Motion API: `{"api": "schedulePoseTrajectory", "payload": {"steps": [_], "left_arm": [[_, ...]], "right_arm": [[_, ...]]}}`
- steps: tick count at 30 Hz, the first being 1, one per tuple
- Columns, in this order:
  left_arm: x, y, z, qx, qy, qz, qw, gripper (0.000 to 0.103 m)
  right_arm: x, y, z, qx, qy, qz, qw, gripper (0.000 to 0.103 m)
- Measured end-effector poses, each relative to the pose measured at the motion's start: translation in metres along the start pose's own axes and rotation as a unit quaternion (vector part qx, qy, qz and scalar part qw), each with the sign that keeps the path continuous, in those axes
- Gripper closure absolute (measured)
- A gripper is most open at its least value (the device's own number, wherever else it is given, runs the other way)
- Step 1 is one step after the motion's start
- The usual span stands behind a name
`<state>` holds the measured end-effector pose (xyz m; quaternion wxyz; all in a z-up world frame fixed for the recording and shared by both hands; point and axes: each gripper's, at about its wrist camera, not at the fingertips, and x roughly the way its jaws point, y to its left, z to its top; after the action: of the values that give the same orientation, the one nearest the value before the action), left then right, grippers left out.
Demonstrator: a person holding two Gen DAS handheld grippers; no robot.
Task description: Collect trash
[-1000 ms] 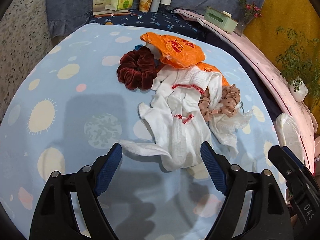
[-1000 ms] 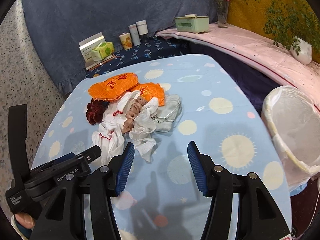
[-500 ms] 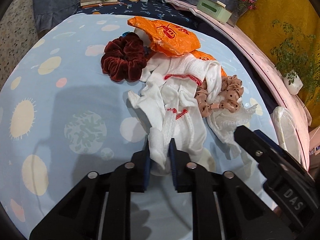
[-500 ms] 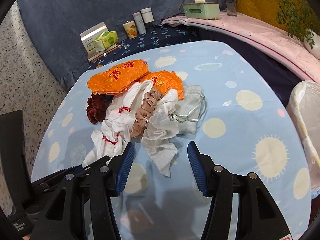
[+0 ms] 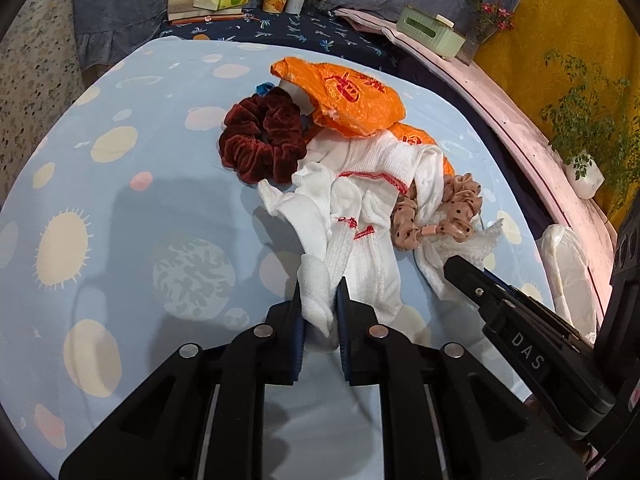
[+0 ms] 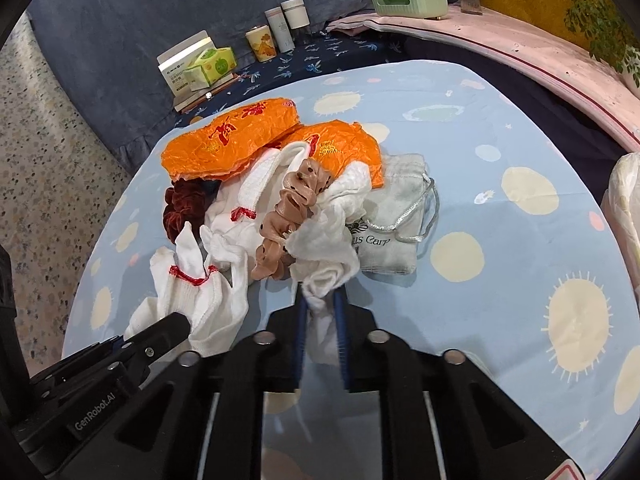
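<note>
I had the counter under both cameras, its blue planet cloth carrying one pile near the middle. To the right, past the counter's edge, stood the bin with its pale liner, well apart from the pile. In the pile lay two orange wrappers, a maroon scrunchie, a grey pouch, a tan scrunchie, white socks and a crumpled tissue.

My left hand-held gripper had just closed narrow on a sock toe. My right hand-held gripper had just closed narrow on the tissue's near end.

I judged this the pick-up step, both grips made. Next I would need to lift the tissue clear without dragging the tan scrunchie touching it, then carry it to the bin.
</note>
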<state>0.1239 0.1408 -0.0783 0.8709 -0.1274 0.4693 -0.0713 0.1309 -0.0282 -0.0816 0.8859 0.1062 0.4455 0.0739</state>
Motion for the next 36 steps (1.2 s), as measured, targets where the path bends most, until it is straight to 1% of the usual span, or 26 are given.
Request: {"api": "schedulePoseTrajectory", "payload": {"steps": [4,11,20,28,36], "left_arm": [[-0.013,-0.008,0.002,0.009,-0.014,-0.001,0.9999,0.090],[-0.043,-0.034,0.010,0.032,-0.044,-0.020,0.9983,0.090],[-0.078,-0.094,0.021,0.085,-0.084,-0.048,0.9917,0.090],[-0.094,-0.153,0.026,0.124,-0.104,-0.081,0.9835,0.090],[-0.097,-0.216,0.023,0.161,-0.109,-0.114,0.9743,0.090]], "right_arm": [[-0.022,0.000,0.003,-0.003,-0.024,0.000,1.000,0.096],[-0.074,-0.005,0.018,-0.006,-0.080,0.000,0.997,0.097],[-0.144,-0.024,0.034,-0.004,-0.154,-0.011,0.988,0.097],[-0.196,-0.063,0.045,0.010,-0.203,-0.036,0.978,0.097],[-0.232,-0.116,0.042,0.038,-0.233,-0.067,0.969,0.097]]}}
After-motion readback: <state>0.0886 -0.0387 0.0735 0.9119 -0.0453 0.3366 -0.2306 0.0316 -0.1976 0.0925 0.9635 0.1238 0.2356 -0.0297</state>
